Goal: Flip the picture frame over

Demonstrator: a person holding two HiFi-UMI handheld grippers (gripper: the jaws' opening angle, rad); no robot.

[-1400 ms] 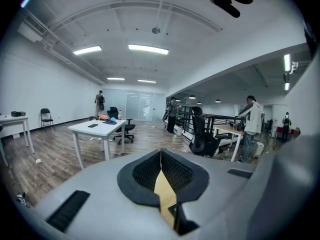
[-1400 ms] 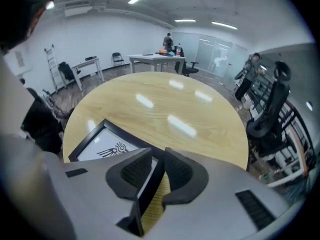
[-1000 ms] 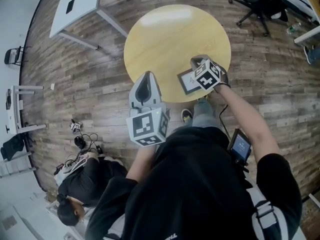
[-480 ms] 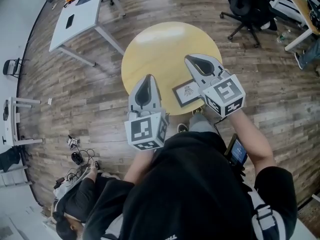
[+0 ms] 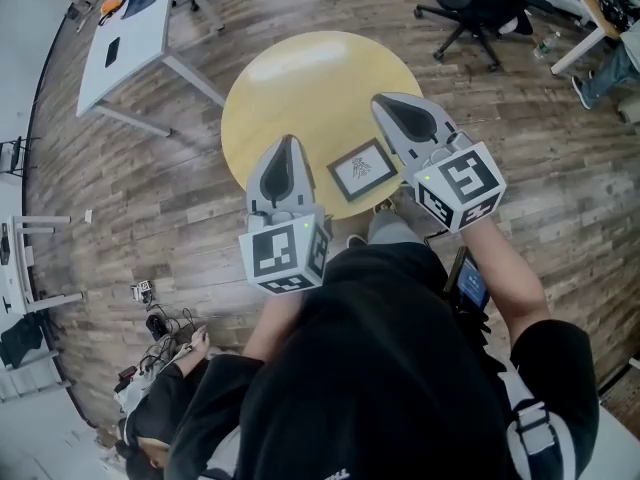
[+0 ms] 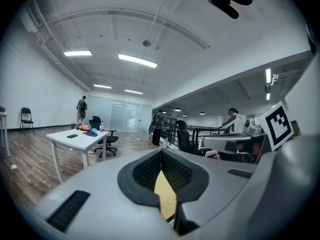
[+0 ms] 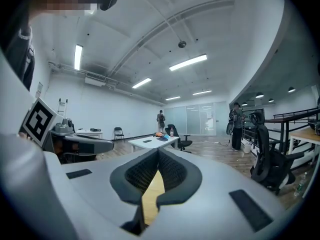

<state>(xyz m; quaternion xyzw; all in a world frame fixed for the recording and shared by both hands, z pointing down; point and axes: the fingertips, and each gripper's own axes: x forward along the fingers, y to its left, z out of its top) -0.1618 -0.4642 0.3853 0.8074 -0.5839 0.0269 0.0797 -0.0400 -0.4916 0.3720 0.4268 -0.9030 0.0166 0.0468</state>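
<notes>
1. step in hand: the picture frame [image 5: 362, 168] lies flat near the near edge of the round worktop [image 5: 300, 78], its printed side up and nothing touching it. i judge the flip done and this a pull-away.
2. the right hand-held gripper [image 5: 385, 103] hangs above the worktop, beside the frame, jaws pressed together with nothing between them; only the yellow worktop shows through the gap below the tips.
3. the left hand-held gripper [image 5: 284, 148] is likewise pressed together and empty, on the frame's other side.
4. next move: little is left; if the print side was meant to face down, a jaw tip would have to get under one edge and tip the frame over.
5. against a second ago: the right hand-held gripper was then low at the frame's right edge; it is now lifted clear and roughly level. the left has risen slightly.
</notes>
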